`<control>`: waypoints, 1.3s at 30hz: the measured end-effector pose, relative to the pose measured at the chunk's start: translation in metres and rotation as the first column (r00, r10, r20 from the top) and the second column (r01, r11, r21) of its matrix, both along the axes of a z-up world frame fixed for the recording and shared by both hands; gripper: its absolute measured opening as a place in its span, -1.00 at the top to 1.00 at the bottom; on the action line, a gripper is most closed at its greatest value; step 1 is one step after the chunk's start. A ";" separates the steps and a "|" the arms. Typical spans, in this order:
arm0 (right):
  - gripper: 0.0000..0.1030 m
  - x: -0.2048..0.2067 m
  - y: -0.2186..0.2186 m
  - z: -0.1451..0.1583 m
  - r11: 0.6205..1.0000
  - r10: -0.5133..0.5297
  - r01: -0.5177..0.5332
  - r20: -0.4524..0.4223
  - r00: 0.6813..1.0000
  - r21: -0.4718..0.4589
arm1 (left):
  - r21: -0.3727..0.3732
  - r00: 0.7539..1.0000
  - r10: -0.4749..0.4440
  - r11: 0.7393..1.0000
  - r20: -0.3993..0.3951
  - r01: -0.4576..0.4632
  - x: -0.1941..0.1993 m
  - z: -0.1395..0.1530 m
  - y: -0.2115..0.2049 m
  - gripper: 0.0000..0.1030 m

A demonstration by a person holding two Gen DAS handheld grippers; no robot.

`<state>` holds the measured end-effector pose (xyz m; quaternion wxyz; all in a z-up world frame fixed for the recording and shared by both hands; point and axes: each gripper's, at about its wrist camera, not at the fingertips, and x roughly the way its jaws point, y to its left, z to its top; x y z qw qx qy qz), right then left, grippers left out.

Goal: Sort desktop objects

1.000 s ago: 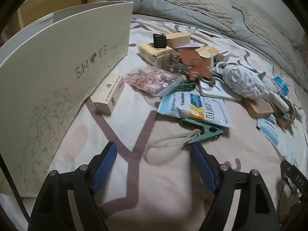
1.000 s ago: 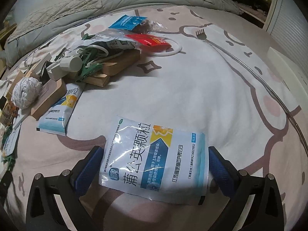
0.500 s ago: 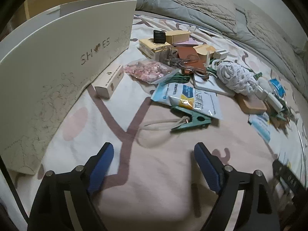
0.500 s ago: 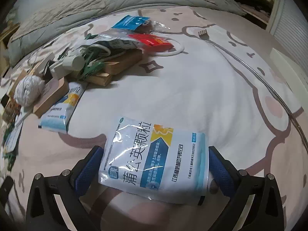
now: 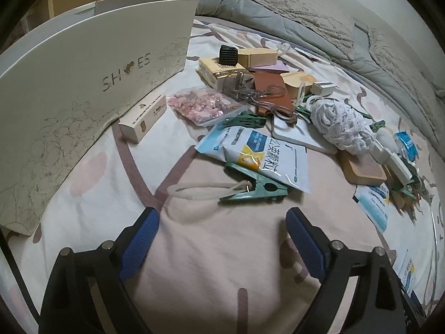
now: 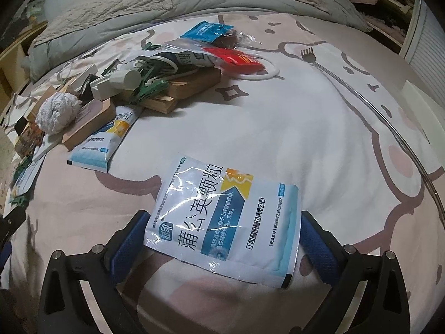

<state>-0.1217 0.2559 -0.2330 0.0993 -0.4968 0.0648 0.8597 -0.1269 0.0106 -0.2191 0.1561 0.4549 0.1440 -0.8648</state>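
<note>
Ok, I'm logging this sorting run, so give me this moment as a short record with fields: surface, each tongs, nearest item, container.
surface: patterned bedsheet
left tongs: open, empty, above the sheet
nearest to left tongs: green clip with a looped cord, partly on a sachet
right tongs: open, one finger on each side of a medicine sachet lying flat
container: shoe box on the left, contents hidden
pile: yarn ball, bead bag, small boxes, clips

Clothespin (image 5: 254, 188) lies before sachet (image 5: 261, 157), shoe box (image 5: 83, 89) left.
</note>
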 end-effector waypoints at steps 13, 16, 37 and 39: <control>-0.94 0.007 0.002 0.001 0.998 0.062 -0.062 -0.006 0.998 -0.011 | 0.046 1.000 -0.001 0.999 -0.014 0.002 -0.010 0.000 0.016 -0.74; -0.88 0.009 0.001 0.002 0.998 0.069 -0.069 -0.009 0.998 -0.006 | 0.062 1.000 0.006 0.998 -0.019 -0.005 -0.013 0.000 0.020 -0.74; -0.63 0.017 -0.003 0.005 0.995 0.103 -0.103 -0.034 0.994 -0.011 | -0.066 0.990 0.142 0.988 0.023 -0.140 -0.011 -0.002 0.021 -0.64; -0.63 0.017 -0.003 0.005 0.995 0.102 -0.103 -0.034 0.994 -0.011 | -0.080 0.990 0.140 0.987 0.027 -0.138 -0.012 -0.003 0.022 -0.64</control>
